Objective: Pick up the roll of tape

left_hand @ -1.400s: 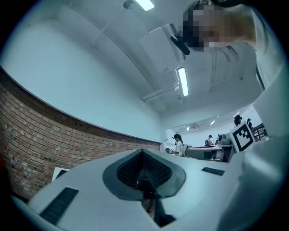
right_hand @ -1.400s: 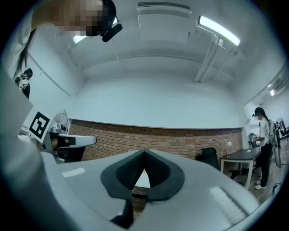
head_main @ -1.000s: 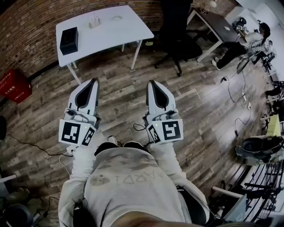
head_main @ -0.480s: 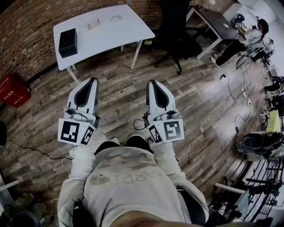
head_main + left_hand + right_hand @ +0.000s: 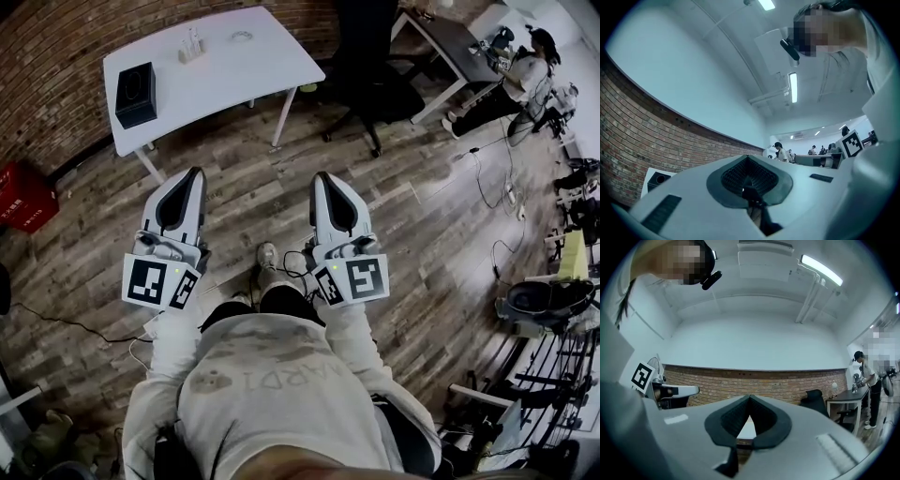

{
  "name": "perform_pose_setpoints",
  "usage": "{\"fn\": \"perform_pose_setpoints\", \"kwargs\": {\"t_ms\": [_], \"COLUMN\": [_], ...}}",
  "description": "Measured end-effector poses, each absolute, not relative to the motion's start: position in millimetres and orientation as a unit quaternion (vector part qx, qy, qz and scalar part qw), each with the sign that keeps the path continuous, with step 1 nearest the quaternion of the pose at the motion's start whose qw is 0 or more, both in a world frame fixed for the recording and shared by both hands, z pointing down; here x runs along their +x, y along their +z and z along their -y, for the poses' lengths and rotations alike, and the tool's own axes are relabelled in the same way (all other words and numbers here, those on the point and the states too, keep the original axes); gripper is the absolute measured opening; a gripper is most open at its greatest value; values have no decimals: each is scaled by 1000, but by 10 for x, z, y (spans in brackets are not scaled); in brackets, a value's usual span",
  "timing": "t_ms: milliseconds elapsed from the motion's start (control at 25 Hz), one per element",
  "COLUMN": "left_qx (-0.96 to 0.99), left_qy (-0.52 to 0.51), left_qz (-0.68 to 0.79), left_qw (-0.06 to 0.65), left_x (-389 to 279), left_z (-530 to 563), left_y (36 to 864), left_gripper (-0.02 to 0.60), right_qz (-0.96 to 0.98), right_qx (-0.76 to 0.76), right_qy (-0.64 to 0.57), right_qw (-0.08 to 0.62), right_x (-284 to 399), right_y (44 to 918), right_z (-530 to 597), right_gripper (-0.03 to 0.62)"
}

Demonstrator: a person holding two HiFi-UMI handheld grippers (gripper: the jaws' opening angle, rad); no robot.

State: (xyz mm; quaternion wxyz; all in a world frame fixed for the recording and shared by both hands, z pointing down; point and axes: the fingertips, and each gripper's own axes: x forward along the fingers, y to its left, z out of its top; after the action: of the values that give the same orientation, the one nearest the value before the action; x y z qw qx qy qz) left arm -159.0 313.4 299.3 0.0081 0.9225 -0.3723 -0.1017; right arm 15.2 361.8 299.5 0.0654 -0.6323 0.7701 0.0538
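The table (image 5: 272, 66) sits nearer than a second ago and a shoe (image 5: 266, 255) now shows ahead: the approach looks under way, pickup not begun. The left gripper (image 5: 195, 172) and right gripper (image 5: 320, 175) are both closed and empty, well short of the table, where the tape (image 5: 242, 36), a small pale ring, lies right of the box (image 5: 136, 92). The crate (image 5: 19, 195) has white print and the sweatshirt (image 5: 272, 384) has lettering, both unreadable.
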Motion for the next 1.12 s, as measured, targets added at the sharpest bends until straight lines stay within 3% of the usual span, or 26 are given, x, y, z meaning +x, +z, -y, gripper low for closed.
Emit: {"fn": "perform_pose_setpoints", "kwargs": {"t_ms": [1120], "left_qx": [900], "left_qy": [-121], "left_qz": [418], "left_qw": [-18], "left_x": [-461], "left_z": [-960], "left_y": [2697], "left_gripper": [5], "right_qz": [-809], "right_qx": [-577], "right_qy": [61], "right_qw": [99], "right_x": [1333], "right_y": [2798], "right_z": [-1135], "right_gripper": [11]}}
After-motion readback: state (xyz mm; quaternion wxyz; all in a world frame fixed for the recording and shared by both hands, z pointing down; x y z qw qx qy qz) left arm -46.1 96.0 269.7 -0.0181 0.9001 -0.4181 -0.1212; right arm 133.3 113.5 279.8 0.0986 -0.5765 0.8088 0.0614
